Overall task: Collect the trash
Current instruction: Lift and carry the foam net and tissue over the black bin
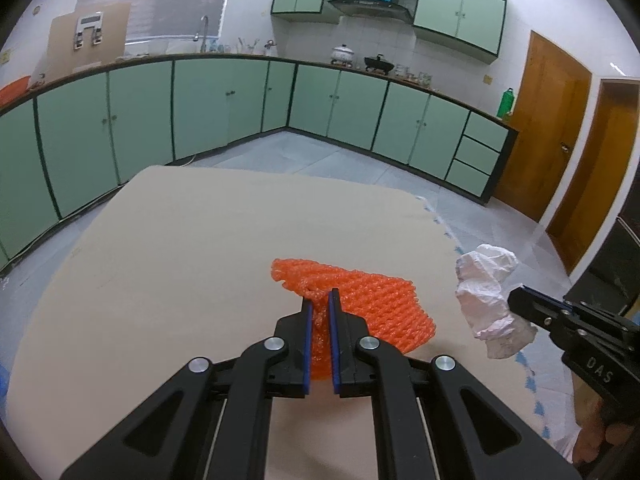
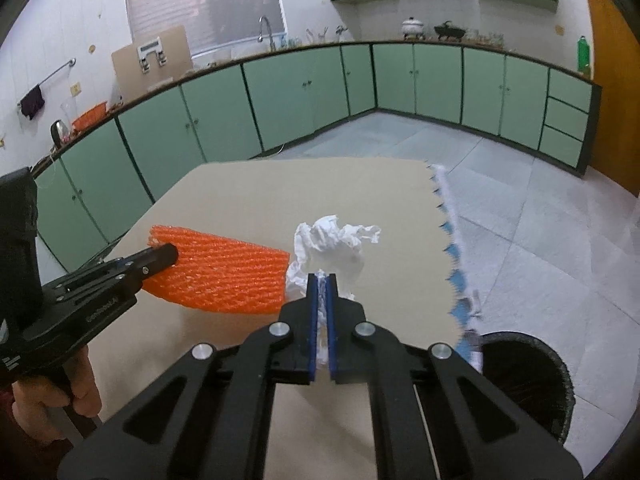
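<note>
One orange foam net, one crumpled tissue

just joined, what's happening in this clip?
A person is clearing trash off a beige table with two handheld grippers. The left gripper is shut on an orange foam net; the right gripper is shut on a crumpled white paper. A black bin sits beside the table, to the right.

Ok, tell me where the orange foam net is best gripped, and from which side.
Grip the orange foam net at its near, bunched edge, coming in level from the person's side. The soft mesh gathers there into a fold thin enough for the fingers; the far part fans out wide. The left gripper is already shut on that fold.
</note>
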Demonstrator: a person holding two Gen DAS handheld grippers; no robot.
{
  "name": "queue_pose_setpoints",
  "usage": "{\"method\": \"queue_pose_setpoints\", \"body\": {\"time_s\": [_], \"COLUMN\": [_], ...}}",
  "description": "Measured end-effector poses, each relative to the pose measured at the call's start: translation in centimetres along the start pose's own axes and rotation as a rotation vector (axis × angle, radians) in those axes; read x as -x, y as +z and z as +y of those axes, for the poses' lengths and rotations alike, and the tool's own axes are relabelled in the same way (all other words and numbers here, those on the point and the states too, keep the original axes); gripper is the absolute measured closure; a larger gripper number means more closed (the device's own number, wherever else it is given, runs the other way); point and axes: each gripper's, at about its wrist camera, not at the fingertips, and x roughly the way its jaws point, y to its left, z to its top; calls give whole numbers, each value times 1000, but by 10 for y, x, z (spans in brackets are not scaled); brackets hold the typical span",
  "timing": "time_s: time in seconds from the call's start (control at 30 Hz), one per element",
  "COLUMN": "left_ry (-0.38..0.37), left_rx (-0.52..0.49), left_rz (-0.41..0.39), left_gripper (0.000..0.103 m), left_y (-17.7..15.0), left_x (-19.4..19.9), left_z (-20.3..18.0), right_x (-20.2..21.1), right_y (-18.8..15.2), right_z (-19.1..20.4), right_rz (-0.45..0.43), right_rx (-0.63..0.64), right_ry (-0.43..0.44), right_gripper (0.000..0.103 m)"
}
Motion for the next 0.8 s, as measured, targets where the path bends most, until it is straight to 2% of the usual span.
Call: {"method": "queue_pose_setpoints", "body": {"time_s": [0.47,0.8], "left_ry": [-167,-283], "left_rx": [-120,-207], "left_rz": [-4,26], "left_gripper": [96,96], "left_y": [5,-10], "left_x": [-4,-15], "left_z": [-100,-185], "right_x": [73,112], "right_y": [-24,-62], "right_z": [-78,-137], "right_rz": [-82,-85], "right_rx": [-111,-204], "right_ry": [-150,-285], "right_gripper": [100,100]}}
